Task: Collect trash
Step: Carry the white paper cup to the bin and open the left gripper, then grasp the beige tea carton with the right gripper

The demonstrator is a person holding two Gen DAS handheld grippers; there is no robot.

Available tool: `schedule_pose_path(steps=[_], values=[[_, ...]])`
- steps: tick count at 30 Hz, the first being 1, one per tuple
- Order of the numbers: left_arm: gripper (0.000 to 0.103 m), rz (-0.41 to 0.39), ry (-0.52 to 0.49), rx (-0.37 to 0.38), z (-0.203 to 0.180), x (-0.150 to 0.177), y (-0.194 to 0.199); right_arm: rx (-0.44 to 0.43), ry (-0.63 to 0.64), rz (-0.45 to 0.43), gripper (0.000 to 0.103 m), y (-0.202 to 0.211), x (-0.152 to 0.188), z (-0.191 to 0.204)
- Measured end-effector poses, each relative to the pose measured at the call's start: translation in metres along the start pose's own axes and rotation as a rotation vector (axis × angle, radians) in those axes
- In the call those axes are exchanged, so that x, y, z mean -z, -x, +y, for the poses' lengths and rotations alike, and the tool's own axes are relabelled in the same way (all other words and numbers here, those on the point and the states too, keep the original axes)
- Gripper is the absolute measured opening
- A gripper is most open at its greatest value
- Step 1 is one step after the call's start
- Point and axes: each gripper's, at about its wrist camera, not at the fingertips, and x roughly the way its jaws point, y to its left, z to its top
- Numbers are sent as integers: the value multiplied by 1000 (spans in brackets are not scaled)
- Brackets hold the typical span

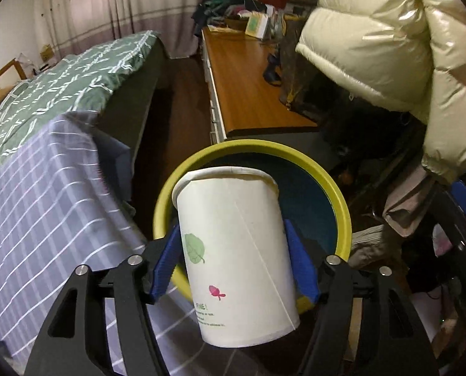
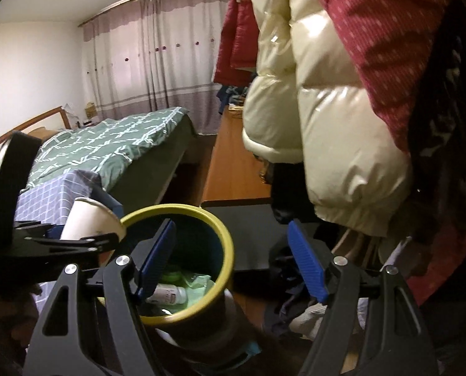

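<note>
Left wrist view: the left claw (image 1: 231, 225) pinches a white paper cup (image 1: 233, 250), its blue pads against the cup's two sides. The cup is printed with a green leaf and a small pink motif, and it leans with its open mouth toward 12 o'clock. It hangs right over a round bin (image 1: 336, 194) with a yellow-green rim and a dark blue inside, and hides most of the bin's opening. At 9 o'clock a grey-blue striped sheet (image 1: 38, 203) drapes over the near end of a bed (image 1: 60, 87) that has a green patterned cover. A wooden worktop (image 1: 248, 87) runs away toward 12 o'clock and is cluttered at its far end. A glossy cream puffer jacket (image 1: 389, 47) hangs at 2 o'clock.

Right wrist view: the right claw (image 2: 231, 225) stands spread, with nothing between its blue pads. The bin sits low in the middle, partly behind the left-hand pad. Inside it lie a small white bottle (image 2: 168, 294) and crumpled green plastic (image 2: 195, 285). At 9 o'clock the other claw grips the cup, whose mouth tips over the bin's rim. The cream jacket and a red garment (image 2: 374, 31) fill the 1 to 3 o'clock side. A pale curtain (image 2: 157, 56) closes the back wall at 11 o'clock.
</note>
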Motion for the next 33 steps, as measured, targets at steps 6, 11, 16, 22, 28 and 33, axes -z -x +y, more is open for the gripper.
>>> schedule_pose_path(steps=[6,11,16,22,28,33], values=[[86,14,19,-5,-3,-9,-28,4,0,9,70,-1,1,-3],[86,-28,55,-1,10,-8,-8,1,0,5,70,2,0,3],[93,-132,70,-32,30,5,50,-14,18,22,70,-1,2,14],[97,-252,135,-67,75,36,128,-70,64,45,70,1,6,45],[98,-356,228,-179,141,91,205,-148,131,52,70,10,11,95],[98,-446,357,-339,212,152,271,-238,196,63,70,19,15,146]])
